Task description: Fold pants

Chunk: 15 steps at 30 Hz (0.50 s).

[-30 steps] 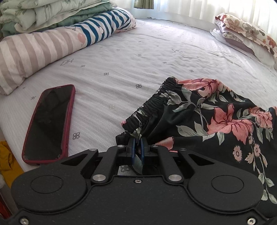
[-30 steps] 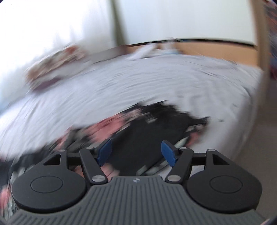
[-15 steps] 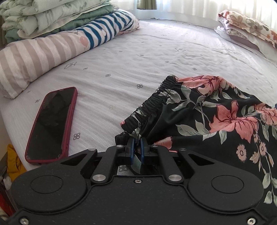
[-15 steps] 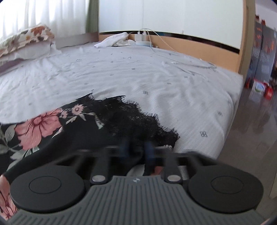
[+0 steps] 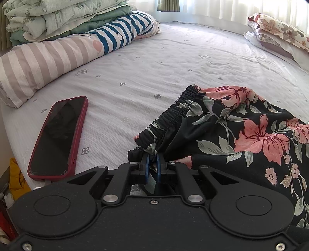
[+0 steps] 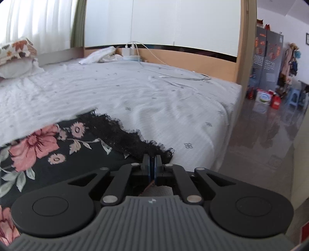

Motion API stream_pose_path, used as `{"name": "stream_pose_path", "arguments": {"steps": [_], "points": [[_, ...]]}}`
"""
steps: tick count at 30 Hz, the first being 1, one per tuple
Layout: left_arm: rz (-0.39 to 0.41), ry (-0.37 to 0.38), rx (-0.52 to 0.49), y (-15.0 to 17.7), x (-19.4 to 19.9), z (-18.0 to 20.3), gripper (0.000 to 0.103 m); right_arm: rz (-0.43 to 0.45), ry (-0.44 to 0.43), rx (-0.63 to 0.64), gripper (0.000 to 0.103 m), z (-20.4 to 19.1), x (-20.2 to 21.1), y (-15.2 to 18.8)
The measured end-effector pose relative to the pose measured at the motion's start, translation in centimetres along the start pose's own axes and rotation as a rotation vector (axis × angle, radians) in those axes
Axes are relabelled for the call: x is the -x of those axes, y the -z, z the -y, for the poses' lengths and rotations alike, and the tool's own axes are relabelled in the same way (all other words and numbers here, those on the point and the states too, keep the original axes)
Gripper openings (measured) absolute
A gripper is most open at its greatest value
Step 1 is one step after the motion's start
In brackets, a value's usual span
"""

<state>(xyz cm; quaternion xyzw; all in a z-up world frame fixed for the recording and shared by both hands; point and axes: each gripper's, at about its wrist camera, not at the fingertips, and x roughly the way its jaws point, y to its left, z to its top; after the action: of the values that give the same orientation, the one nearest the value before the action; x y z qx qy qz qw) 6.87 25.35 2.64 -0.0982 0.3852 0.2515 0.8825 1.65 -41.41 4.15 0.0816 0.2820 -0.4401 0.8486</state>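
Black pants with pink flowers (image 5: 241, 131) lie on the bed near its front edge. My left gripper (image 5: 152, 158) is shut on the near corner of their elastic waistband (image 5: 173, 114). In the right wrist view the pants (image 6: 63, 146) end in a black lace hem (image 6: 123, 137). My right gripper (image 6: 152, 160) is shut on the near corner of that lace hem, close to the bed's edge.
A phone in a red case (image 5: 58, 135) lies left of the waistband. A striped rolled quilt (image 5: 58, 56) and folded bedding (image 5: 58, 17) lie at the back left. Floral pillows (image 5: 280, 32) sit at the back right. White cables (image 6: 170, 75) trail by the wooden board (image 6: 193, 59).
My right gripper was open and swinging; it came down onto the lace hem and closed on it. My left gripper stayed shut on the waistband and barely moved.
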Motion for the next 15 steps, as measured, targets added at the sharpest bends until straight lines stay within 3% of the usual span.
{"name": "stream_pose_path", "arguments": {"steps": [3, 4, 6, 9, 12, 15], "points": [[0.002, -0.001, -0.003, 0.0, 0.0, 0.0, 0.008, 0.014, 0.048, 0.053, 0.048, -0.7, 0.8, -0.4], [0.004, -0.003, -0.006, 0.1, 0.0, 0.0, 0.008, 0.031, 0.068, 0.052, 0.063, -0.8, 1.4, -0.6], [0.009, -0.006, -0.009, 0.2, 0.0, 0.1, 0.008, 0.087, 0.014, 0.049, 0.067, -1.3, 3.5, -1.3], [0.020, -0.007, 0.000, 0.5, 0.1, 0.1, 0.008, 0.120, -0.184, 0.136, 0.075, -3.8, 6.6, -1.9], [0.037, -0.012, -0.014, 0.8, 0.2, 0.3, 0.008, 0.057, -0.526, 0.243, 0.077, -7.6, 9.2, -1.3], [0.047, -0.015, -0.022, 1.0, 0.3, 0.4, 0.008, 0.009, -0.786, 0.350, 0.077, -12.1, 11.5, 0.8]]}}
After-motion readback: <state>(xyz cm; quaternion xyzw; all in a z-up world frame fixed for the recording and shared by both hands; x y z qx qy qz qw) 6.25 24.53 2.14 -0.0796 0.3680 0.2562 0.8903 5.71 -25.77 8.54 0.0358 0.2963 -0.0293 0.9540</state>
